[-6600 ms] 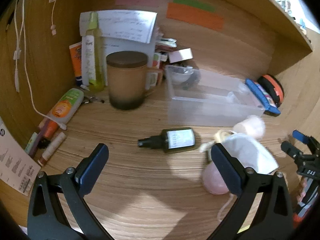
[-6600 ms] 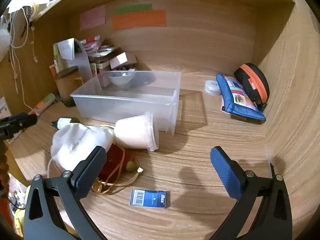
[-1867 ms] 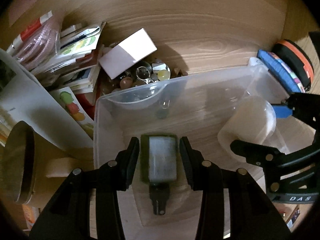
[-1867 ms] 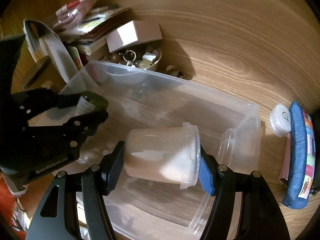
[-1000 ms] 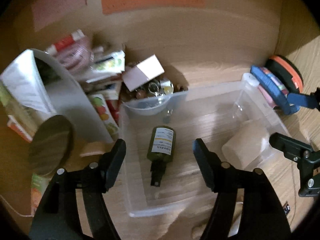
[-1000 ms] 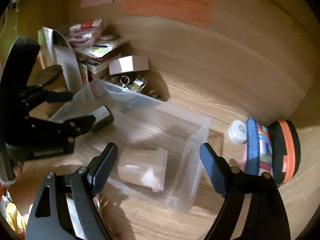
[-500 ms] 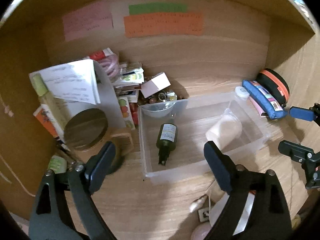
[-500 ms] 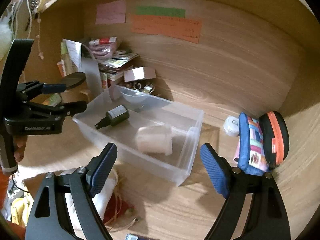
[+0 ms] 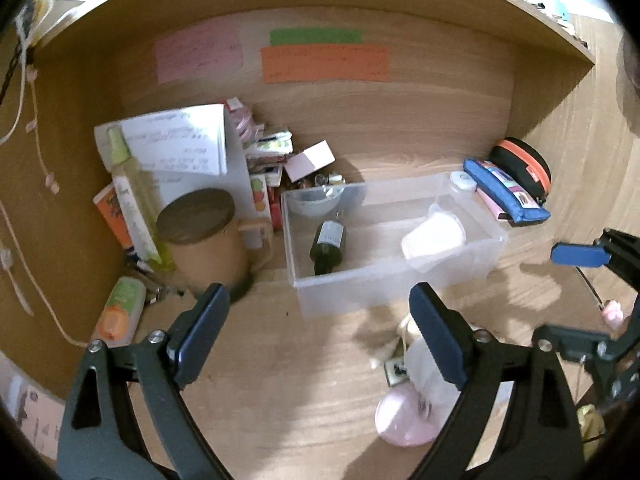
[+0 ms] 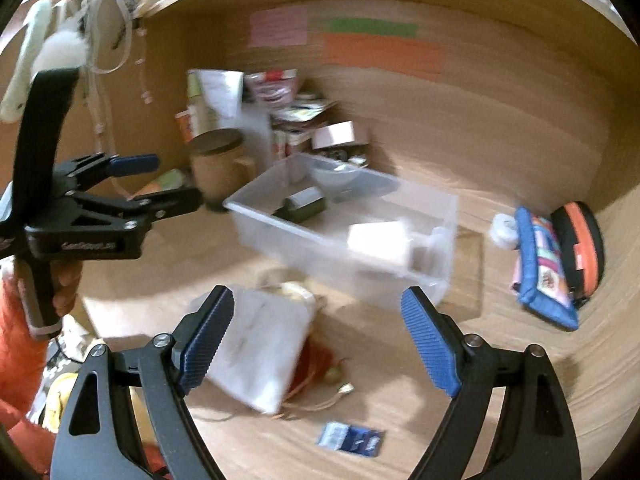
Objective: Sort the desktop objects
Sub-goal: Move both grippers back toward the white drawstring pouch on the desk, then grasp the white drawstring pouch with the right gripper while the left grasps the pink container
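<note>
A clear plastic bin [image 9: 400, 280] stands on the wooden desk and also shows in the right wrist view [image 10: 436, 216]. Inside it lie a dark green bottle [image 9: 329, 242] and a pale lidded cup [image 9: 434, 236]. My left gripper [image 9: 318, 334] is open and empty, held back in front of the bin. My right gripper [image 10: 316, 338] is open and empty, above a white drawstring pouch [image 10: 260, 344]. The pouch [image 9: 426, 364] and a pink round object [image 9: 400, 424] lie near the desk's front.
A brown lidded mug [image 9: 200, 240], bottles [image 9: 132, 204] and stacked papers [image 9: 176, 144] crowd the back left. A blue pencil case [image 10: 540, 268] and an orange-black pouch [image 10: 580, 240] lie right of the bin. A small blue card [image 10: 350, 440] lies near the front edge.
Both grippers have pulled back and away from the bin, open and empty. The bottle and the cup stay lying in the bin.
</note>
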